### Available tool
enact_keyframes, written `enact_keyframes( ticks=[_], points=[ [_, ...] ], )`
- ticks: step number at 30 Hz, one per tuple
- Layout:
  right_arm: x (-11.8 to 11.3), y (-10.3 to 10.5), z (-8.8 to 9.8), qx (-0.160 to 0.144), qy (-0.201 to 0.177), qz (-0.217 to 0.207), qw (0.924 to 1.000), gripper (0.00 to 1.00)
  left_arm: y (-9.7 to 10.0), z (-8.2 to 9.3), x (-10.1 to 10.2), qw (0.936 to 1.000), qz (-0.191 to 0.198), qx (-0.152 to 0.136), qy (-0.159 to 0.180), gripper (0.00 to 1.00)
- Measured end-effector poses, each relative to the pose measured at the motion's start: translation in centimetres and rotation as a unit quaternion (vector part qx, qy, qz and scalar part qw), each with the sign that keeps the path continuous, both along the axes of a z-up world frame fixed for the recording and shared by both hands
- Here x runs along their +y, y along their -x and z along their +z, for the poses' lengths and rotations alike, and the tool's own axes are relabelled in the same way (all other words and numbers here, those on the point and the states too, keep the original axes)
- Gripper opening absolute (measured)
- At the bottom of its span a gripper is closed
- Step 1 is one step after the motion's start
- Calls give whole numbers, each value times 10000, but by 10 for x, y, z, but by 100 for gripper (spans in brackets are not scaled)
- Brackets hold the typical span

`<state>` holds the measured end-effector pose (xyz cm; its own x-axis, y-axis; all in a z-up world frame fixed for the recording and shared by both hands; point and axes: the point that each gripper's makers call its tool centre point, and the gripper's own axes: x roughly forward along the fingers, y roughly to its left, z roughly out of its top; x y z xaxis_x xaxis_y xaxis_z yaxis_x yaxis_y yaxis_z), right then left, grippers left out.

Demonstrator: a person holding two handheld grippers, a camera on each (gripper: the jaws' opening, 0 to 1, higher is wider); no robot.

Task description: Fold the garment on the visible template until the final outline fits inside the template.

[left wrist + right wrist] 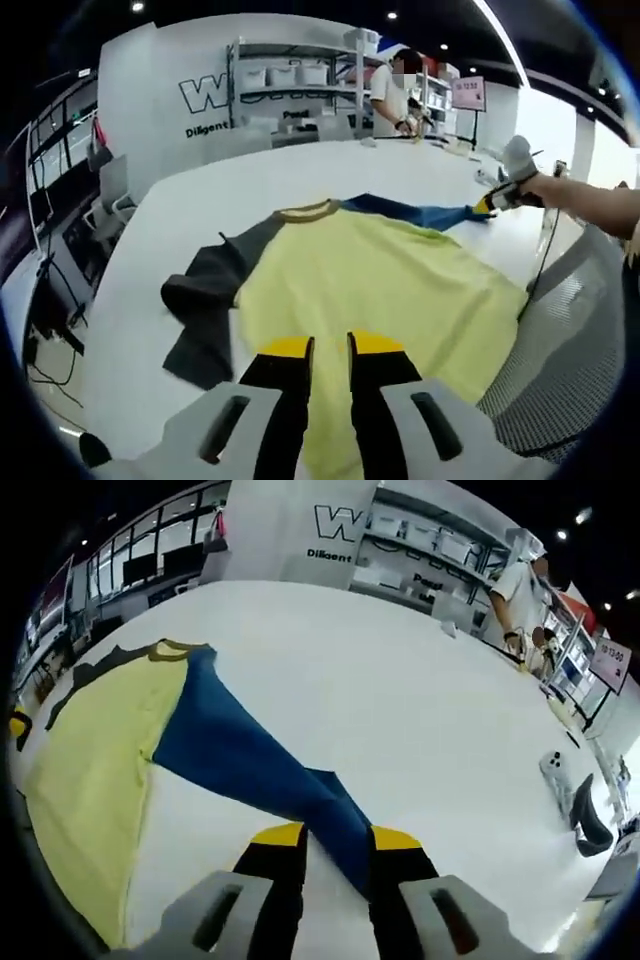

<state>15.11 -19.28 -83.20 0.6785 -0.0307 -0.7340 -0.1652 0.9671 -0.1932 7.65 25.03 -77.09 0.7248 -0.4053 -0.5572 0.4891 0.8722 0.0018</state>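
Note:
A yellow T-shirt (370, 270) lies spread on the white table (200, 210), collar away from me. Its dark grey sleeve (215, 290) is crumpled at the left. Its blue sleeve (420, 213) is stretched out to the right, where my right gripper (495, 200) pinches its end. In the right gripper view that blue sleeve (240, 750) runs from the yellow body (100, 770) down between the jaws of my right gripper (337, 835), shut on it. My left gripper (331, 345) sits at the shirt's near hem, jaws close together with yellow cloth between them.
A person (390, 95) stands at the table's far side before white shelves (290, 85). A hand and forearm (590, 205) hold the right gripper. A grey meshed surface (570, 330) lies along the table's right edge. A small white device (555, 770) and a dark object (590, 825) rest on the table.

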Motion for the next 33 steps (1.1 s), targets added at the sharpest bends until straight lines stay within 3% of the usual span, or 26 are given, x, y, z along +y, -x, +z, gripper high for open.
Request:
enact_keyframes(
  ticks=[9, 13, 18, 23, 25, 27, 32, 33],
  points=[
    [-3, -3, -18, 202, 127, 194, 9995, 15, -5, 4, -9, 10000, -27, -60, 69, 14],
    [-2, -2, -16, 245, 7, 132, 9996, 0, -6, 4, -11, 10000, -46, -53, 66, 15],
    [-4, -3, -7, 64, -91, 6, 9999, 0, -6, 3, -12, 10000, -69, -23, 51, 15],
    [-6, -12, 14, -456, -696, -411, 9957, 0, -5, 1, -13, 10000, -65, 12, 57, 14],
    [-9, -12, 19, -524, -818, -543, 9938, 0, -4, -1, -13, 10000, -72, 36, 45, 14],
    [-10, -15, 26, -679, -1163, -780, 9878, 0, -4, -2, -13, 9999, -85, 56, 36, 14],
    [-17, -18, 37, -878, -1570, -1039, 9782, 0, -5, -4, -10, 9999, -58, 77, 34, 13],
    [-18, -19, 38, -920, -1764, -1147, 9733, 0, -5, -4, -9, 10000, -48, 75, 31, 13]
  ],
)
